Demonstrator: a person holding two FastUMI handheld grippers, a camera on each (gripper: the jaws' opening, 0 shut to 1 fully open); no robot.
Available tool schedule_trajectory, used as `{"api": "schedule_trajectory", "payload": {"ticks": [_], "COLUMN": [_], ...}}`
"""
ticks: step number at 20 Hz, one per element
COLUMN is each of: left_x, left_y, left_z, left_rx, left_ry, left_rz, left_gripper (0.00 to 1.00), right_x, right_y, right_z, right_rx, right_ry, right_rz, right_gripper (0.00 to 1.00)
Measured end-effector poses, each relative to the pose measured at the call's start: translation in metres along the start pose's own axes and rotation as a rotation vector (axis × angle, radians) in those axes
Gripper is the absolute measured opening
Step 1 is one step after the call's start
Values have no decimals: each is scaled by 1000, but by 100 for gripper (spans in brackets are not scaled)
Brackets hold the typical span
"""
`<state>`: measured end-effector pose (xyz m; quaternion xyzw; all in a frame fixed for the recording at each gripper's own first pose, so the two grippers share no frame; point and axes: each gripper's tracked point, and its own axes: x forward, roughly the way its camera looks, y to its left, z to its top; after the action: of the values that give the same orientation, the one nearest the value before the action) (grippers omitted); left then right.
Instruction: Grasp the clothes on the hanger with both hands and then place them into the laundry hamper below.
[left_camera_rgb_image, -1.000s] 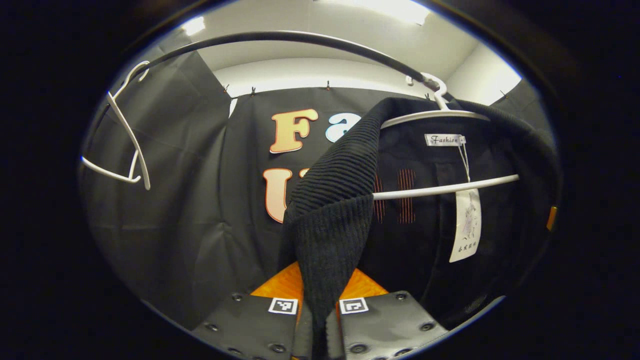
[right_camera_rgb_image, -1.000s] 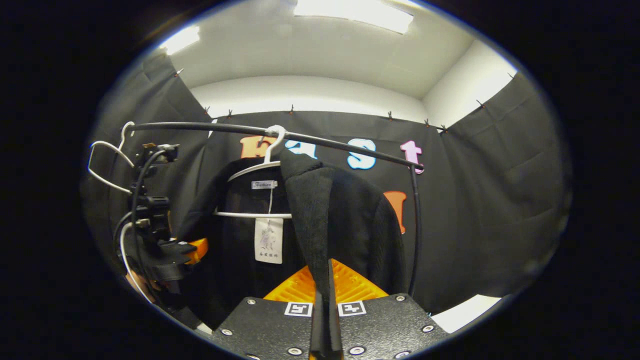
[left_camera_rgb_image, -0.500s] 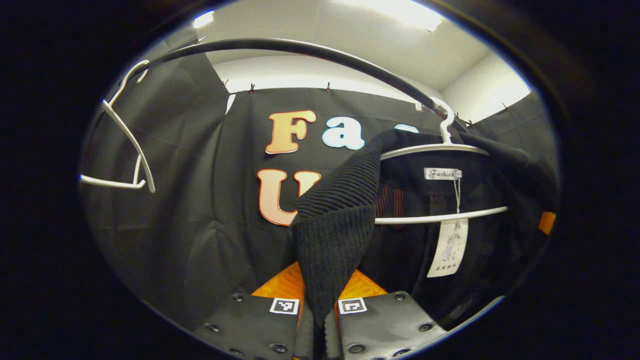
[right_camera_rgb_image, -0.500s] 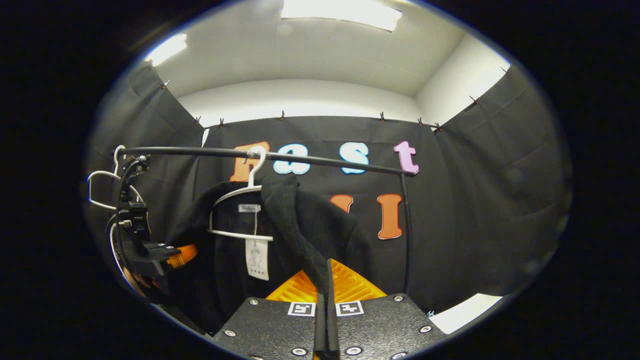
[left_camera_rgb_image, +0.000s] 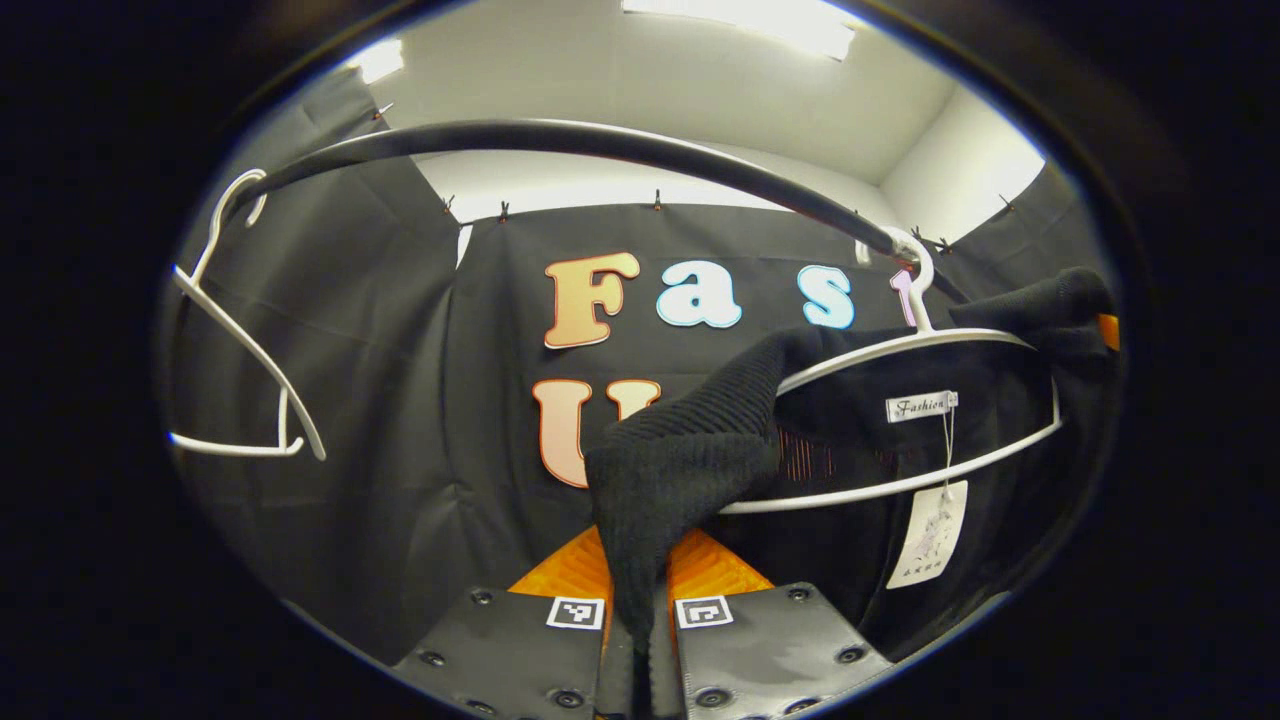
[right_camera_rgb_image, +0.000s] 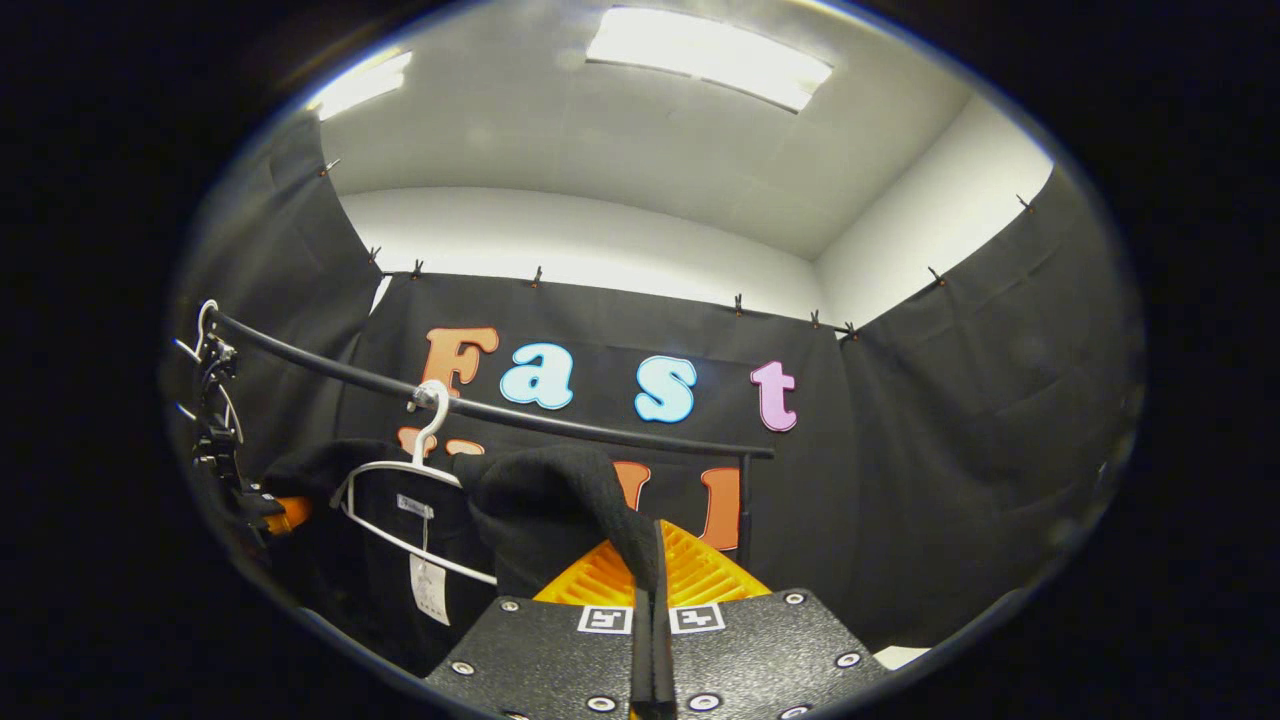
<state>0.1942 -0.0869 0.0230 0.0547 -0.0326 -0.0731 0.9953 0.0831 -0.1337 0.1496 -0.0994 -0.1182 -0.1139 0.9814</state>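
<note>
Both claws, left gripper (left_camera_rgb_image: 640, 610) and right gripper (right_camera_rgb_image: 652, 620), stayed clamped on black garment (left_camera_rgb_image: 690, 450), pulled lower; white hanger (left_camera_rgb_image: 930, 340) tilted on rail (left_camera_rgb_image: 560, 140).

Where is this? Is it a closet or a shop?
It looks like a small booth set up like a closet, not a real shop. A black rail holds white hangers, a black garment hangs on one, and black cloth covers the walls.

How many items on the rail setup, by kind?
White hangers: 2 (empty one, one carrying the garment)
Black garment: 1
Hang tag: 1
Black rail: 1
Total: 5
</note>
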Motion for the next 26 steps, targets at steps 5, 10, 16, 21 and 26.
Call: {"api": "schedule_trajectory", "payload": {"ticks": [5,10,16,21,26], "left_x": [9,16,20,29,33], "left_y": [0,4,6,5,29], "left_z": [7,3,1,2,3], "left_rx": [2,-9,-1,-2,-2], "left_ry": [0,10,8,-16,-12], "left_rz": [-17,-8,-10,-5,59], "left_gripper": [12,13,12,12,12], "right_x": [42,74,112,127,98], "right_y": [-20,-45,-58,-58,-37], "right_z": [11,-6,-26,-52,-92], "right_rx": [-40,-44,-31,-34,18], "right_ry": [-14,2,33,70,130], "right_rz": [-29,-74,-97,-86,-40], "right_gripper": [0,0,0,0,0]}}
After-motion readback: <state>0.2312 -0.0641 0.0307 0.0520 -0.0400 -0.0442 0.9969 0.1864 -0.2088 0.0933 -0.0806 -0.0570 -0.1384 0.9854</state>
